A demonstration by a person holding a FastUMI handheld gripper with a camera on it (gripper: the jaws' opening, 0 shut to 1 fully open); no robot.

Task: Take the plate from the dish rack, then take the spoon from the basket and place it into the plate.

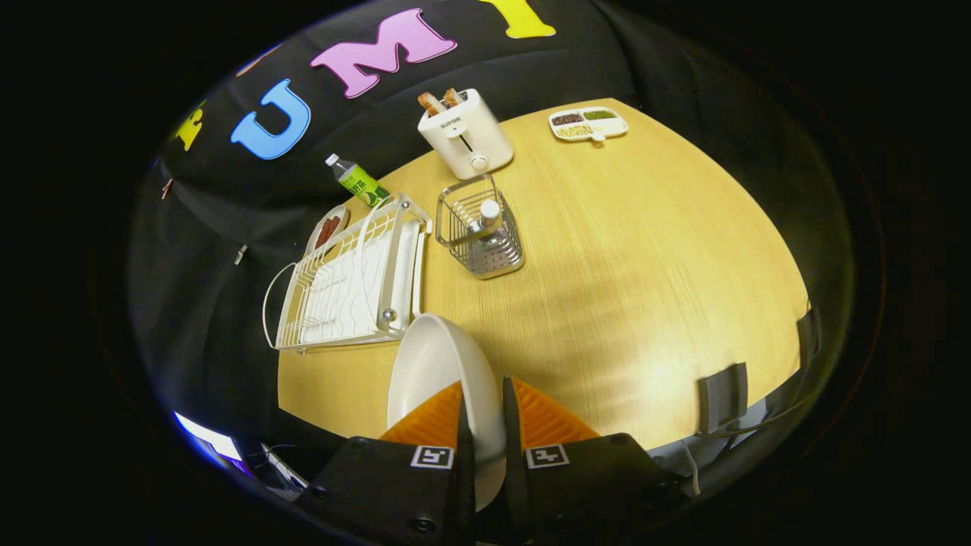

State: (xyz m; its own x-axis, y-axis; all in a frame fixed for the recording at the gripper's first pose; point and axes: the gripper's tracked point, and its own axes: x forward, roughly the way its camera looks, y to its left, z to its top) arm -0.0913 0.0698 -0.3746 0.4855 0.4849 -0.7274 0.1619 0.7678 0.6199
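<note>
White plate [434, 364] pinched on edge between the orange fingers [540, 417] of the claw [484, 413], held above the counter [645, 288]. Rack [349, 280] just ahead-left, no dishes in it. Wire basket [479, 227] beyond the claw, spoon [490, 212] standing in it. Toaster [464, 135] further back.
</note>
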